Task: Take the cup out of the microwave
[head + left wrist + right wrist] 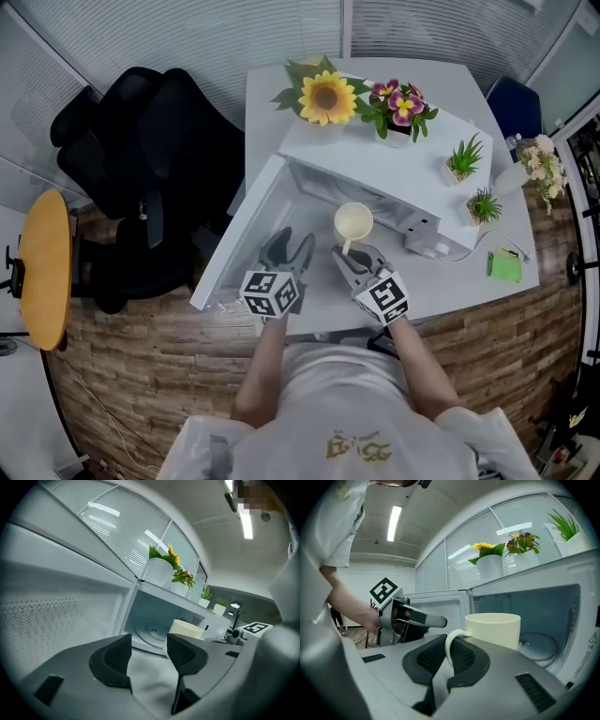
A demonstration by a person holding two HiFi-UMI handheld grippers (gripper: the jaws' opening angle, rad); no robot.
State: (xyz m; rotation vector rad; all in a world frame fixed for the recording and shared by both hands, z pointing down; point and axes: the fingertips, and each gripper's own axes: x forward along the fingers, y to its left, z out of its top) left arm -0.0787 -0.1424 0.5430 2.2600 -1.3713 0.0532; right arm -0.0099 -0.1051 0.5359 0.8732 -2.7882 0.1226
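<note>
Plain cream cup [493, 629], upright, loop handle pinched btwn right gripper [449, 652] jaws, at open microwave [375, 164] mouth. Left gripper [149, 654] alongside, jaws apart, holding nothing.

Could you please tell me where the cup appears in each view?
Head view: the cup is at centre, before the microwave opening.
Left gripper view: right of centre, low.
Right gripper view: centre, handle gripped by the right hand-held gripper.
Shared landmark: the sunflower atop the microwave.
</note>
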